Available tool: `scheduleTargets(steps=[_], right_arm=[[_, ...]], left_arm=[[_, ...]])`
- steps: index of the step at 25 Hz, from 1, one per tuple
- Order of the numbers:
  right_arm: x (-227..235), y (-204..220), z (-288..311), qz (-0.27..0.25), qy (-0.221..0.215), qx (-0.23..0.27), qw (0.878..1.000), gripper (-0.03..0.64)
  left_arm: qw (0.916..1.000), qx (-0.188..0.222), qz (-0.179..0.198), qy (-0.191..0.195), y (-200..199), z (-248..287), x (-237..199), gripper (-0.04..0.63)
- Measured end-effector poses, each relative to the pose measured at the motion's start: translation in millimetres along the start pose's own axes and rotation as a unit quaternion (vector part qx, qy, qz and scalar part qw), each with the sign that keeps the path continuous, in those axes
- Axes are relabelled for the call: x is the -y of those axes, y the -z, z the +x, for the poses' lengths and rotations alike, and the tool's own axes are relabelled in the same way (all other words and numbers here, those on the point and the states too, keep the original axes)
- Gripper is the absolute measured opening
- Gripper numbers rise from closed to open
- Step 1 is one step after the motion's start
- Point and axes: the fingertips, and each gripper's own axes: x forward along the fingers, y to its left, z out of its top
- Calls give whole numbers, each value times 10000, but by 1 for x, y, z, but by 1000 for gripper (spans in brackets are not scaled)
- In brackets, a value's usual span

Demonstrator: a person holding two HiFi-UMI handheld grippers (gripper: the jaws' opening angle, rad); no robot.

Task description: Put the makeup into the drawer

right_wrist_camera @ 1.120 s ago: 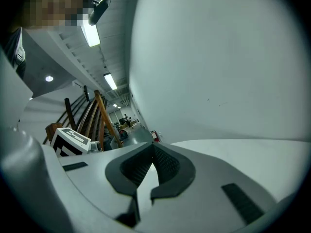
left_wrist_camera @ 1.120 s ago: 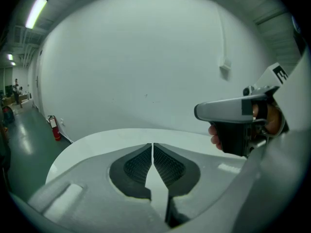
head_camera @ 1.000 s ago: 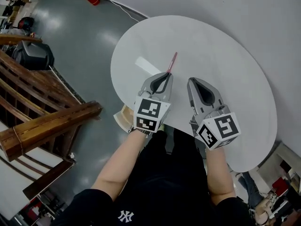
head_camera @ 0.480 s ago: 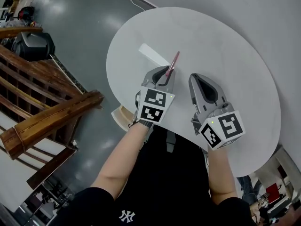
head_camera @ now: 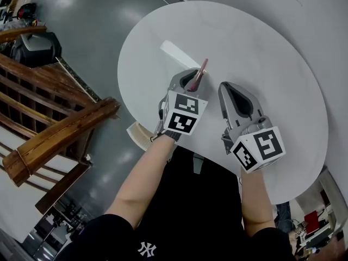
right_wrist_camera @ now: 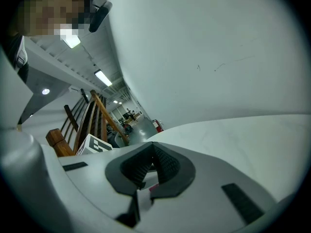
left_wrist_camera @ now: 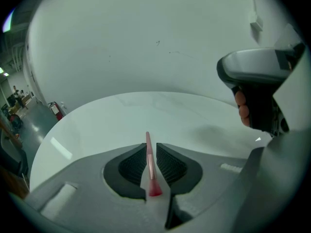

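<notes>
**Left gripper clamps the pink makeup brush**

The left gripper (head_camera: pixel 190 76) (left_wrist_camera: pixel 151 148) sits at the centre of the head view, over the near edge of the round white table (head_camera: pixel 266 48). Its jaws are closed on a slim pink makeup brush (head_camera: pixel 200 71) (left_wrist_camera: pixel 148 154), whose stem pokes past the tips toward the top of the frame. Just to its right, the right gripper (head_camera: pixel 230 89) (right_wrist_camera: pixel 152 147) has its jaws pressed together. A wooden railing (head_camera: pixel 60 132) fills the left edge.

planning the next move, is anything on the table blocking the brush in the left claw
Nothing visible does. The left claw is shut on the brush, over the table; the right claw sits to its side, shut. No drawer shows in any view.
</notes>
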Motion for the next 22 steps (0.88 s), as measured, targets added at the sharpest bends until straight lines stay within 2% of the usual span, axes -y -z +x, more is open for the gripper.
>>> scheduleTargets(steps=[11,22], right_arm=[[15,3,4,146,60,-66,9999,15],[5,5,4,100,67,-129,9998,15]], left_arm=[[9983,-559,73,-120,19,21,-5,52],[9983,-557,-86,-179,23,17,-10,51]])
